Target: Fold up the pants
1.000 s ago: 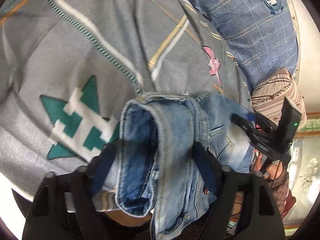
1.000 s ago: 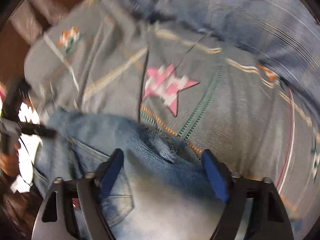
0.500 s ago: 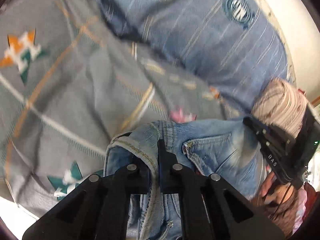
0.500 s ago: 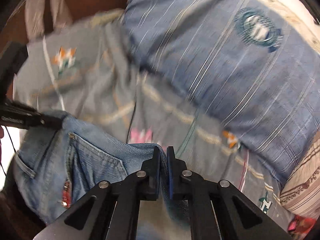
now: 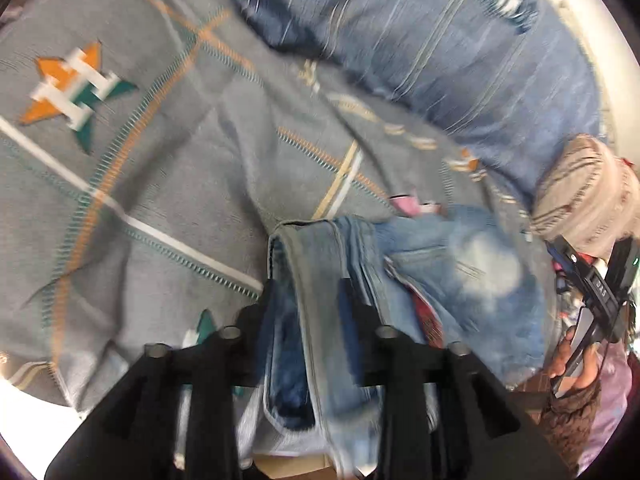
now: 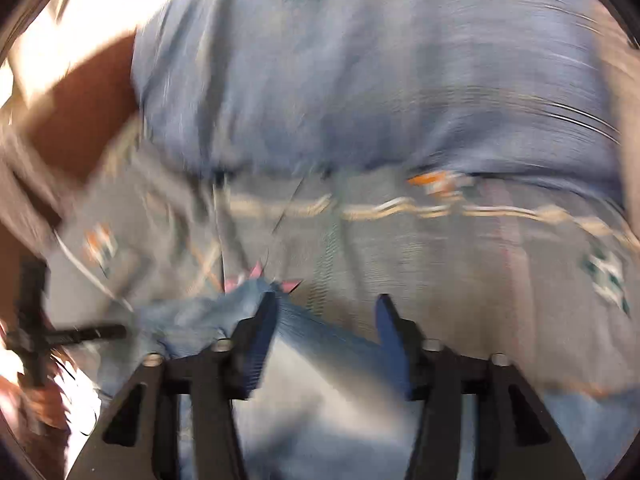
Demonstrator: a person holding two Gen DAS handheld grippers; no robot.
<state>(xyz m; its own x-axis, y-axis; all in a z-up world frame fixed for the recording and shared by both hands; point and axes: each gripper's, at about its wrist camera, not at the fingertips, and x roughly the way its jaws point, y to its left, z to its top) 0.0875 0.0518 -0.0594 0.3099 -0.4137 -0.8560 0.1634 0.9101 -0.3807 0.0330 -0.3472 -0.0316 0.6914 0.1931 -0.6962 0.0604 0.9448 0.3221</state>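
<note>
Two grippers work over a pair of blue jeans lying bunched on a grey bedspread, the cloth patterned with thin white, orange and teal lines and a star in orange, white and teal. Behind the spread rests a big blue checked pillow, and off to the right edge a smaller striped beige cushion.

In the left wrist view the left gripper has a folded stack of denim between its two black fingers. Its jaws have just been opening and now stand partly apart; the thick fold of jeans with its pale hem runs straight up the gap, filling most of it, but whether the pads still press on it I cannot tell. The rest of the jeans spreads out to the right, faded light on one patch, with something red showing at a fold.

At the far right of that view a hand holds the handle of the right gripper, which is seen only from the side there.

The right wrist view is badly smeared. The right gripper has its blue-padded jaws well apart, having just been opening, and pale denim lies below and between them without being pinched. The jeans trail away to the left, over a pink star on the spread.
</note>
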